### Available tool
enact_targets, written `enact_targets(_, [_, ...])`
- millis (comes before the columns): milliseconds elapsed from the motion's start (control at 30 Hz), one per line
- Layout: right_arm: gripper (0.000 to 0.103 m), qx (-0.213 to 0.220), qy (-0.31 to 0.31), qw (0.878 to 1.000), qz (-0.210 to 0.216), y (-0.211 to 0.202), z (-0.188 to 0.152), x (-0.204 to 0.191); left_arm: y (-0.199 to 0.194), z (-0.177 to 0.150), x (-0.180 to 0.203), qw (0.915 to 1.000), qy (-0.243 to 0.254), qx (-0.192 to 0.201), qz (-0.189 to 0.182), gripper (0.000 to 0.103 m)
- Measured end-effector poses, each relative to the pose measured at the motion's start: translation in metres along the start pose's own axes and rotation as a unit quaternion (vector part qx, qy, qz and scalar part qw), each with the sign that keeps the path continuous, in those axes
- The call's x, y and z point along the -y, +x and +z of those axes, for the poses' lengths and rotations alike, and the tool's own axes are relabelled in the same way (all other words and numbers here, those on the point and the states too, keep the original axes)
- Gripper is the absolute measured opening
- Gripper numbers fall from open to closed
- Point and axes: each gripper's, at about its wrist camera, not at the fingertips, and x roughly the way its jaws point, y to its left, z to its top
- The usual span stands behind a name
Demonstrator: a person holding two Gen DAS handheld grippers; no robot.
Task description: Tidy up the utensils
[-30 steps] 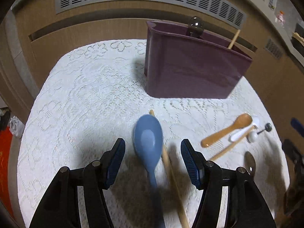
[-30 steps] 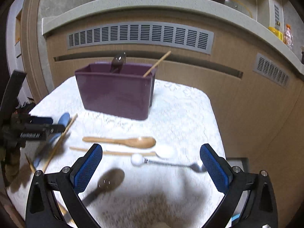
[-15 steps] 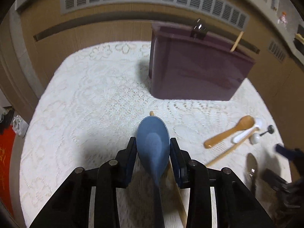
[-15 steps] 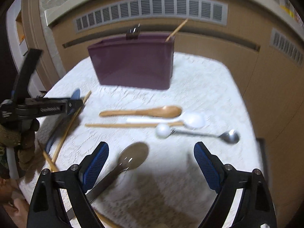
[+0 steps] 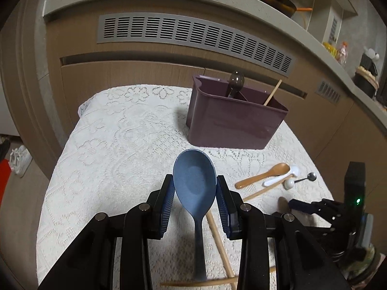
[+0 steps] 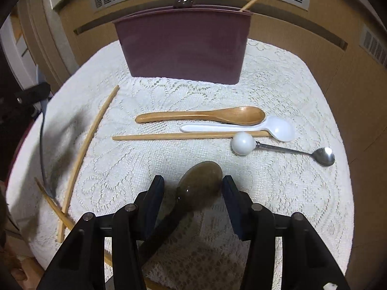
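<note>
Blue plastic rice spoon (image 5: 194, 183) is pinched by its bowl in the left claw (image 5: 195, 191), lifted off the lace-covered bench (image 5: 116, 149); carry it handle-down into the purple plastic caddy (image 5: 232, 123); the right claw (image 6: 191, 188), jaws just closing, straddles the dark translucent spoon (image 6: 199, 181) without visibly gripping; centre it before squeezing.

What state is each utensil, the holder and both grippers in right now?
left gripper: shut on blue spoon, lifted.
right gripper: closing around dark spoon, pads not yet touching.
purple holder: upright, holding a spoon and a stick.
wooden spoon, white spoon: lying on the cloth.
</note>
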Motion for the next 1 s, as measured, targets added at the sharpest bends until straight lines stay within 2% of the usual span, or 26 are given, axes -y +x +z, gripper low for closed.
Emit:
enact_targets(100, [0.036,0.009,-0.017,1.0,-0.003,-0.001,-0.001,-0.007,-0.004,-0.001,-0.004,1.0,-0.004,0.003,-0.001,0.035])
enact_targets(200, [0.035,0.02,-0.049,0.998,-0.023,-0.003,-0.003,-0.017,-0.009,-0.003,-0.006,1.0,-0.006,0.004,-0.001,0.035])
enact_targets(267, [0.035,0.023,-0.057,0.998,-0.017,-0.007,-0.003,-0.019,-0.012,-0.004,-0.006,1.0,-0.006,0.005,0.001,0.035])
enact_targets(600, [0.033,0.091,-0.036,0.995,0.017,-0.058,-0.002,-0.003,-0.039,-0.009,0.008,0.9999,0.008,0.015,0.001,0.035])
enact_targets(733, [0.032,0.125,-0.041,0.991,0.017,-0.079,-0.005,0.0,-0.051,-0.007,0.018,0.9995,0.018,0.025,-0.005,0.035])
enact_targets(1000, [0.026,0.164,-0.03,0.986,0.018,-0.106,-0.005,0.011,-0.067,0.0,0.036,0.9986,0.035,0.039,-0.011,0.035])
